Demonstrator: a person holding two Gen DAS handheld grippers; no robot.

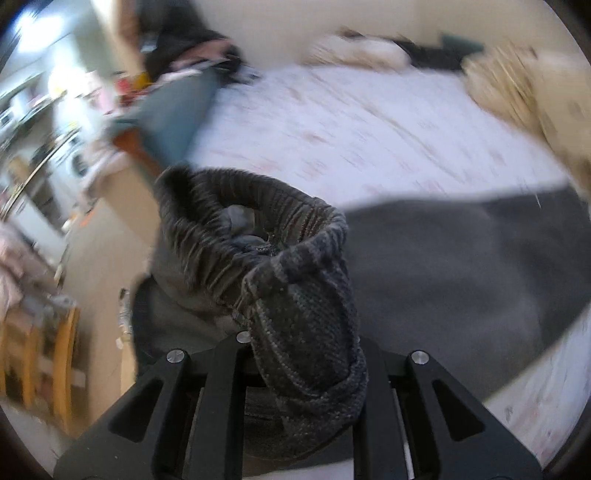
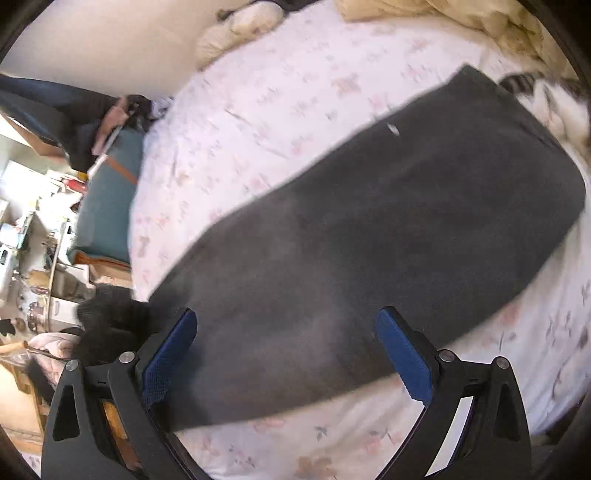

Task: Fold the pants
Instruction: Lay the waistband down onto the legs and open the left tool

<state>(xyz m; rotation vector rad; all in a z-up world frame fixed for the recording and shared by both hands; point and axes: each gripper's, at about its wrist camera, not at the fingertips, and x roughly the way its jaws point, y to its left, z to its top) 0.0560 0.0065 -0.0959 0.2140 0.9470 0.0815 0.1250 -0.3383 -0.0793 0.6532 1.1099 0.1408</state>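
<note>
Your left hand-held gripper (image 1: 303, 354) was clamped on the ribbed waistband (image 1: 258, 236) of the pants (image 2: 369, 236), bunched between its fingers and lifted clear of the bed (image 1: 369, 125); your right hand-held gripper (image 2: 284, 350) hung with its jaws wide and nothing between them, just above the grey cloth nearest you. The pants lay flat on the floral sheet, running away from you toward the far cuff, which ended beside a cream blanket (image 2: 480, 22). To do this fold well, you needed, I judge, to bring the right gripper down onto the waistband's other corner and close it on both layers; only then to carry both corners level toward the cuff end, with the band taut between them. The views were blurred, so you were better off slowing down; one-sided lifting could have dragged the cloth askew.
</note>
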